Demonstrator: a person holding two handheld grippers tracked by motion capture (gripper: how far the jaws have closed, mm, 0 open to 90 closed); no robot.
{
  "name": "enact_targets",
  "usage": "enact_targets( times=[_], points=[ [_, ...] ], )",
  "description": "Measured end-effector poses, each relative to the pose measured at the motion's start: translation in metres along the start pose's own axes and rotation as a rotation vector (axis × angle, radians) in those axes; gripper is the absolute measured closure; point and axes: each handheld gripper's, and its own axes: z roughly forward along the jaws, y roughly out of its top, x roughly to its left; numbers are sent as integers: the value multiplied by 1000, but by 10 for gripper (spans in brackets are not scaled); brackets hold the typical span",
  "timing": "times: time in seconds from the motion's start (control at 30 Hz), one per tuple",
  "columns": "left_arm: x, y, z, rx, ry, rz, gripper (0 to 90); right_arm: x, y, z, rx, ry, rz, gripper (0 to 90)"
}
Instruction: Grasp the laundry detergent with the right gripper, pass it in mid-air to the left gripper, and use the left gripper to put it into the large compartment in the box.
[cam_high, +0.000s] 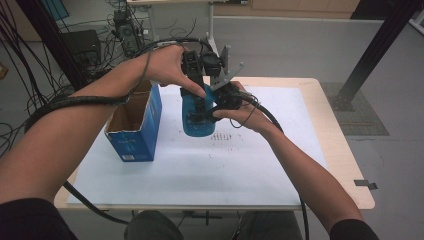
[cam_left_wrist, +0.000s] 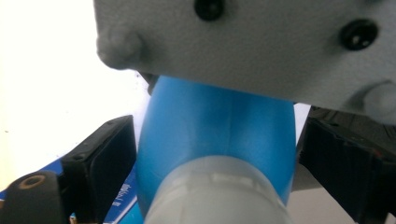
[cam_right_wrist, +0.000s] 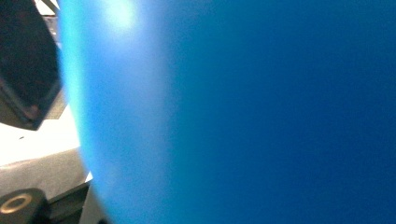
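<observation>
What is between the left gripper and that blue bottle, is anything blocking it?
Nothing visible. In the left gripper view the blue bottle already sits between the left gripper's two black jaws, with slim gaps on both sides. The right gripper grips the bottle from the other side.

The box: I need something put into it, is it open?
Open: the box shows its bare brown inside from above.
</observation>
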Motion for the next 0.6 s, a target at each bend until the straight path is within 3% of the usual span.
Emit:
enact_targets(
  times=[0.47,0.6],
  points=[
    [0,1,0,13,37,6,293,2,1,-1,-10,14,3,442],
    [-1,2,1,18,27,13,356,2,1,-1,-10,13,2,442]
  ],
)
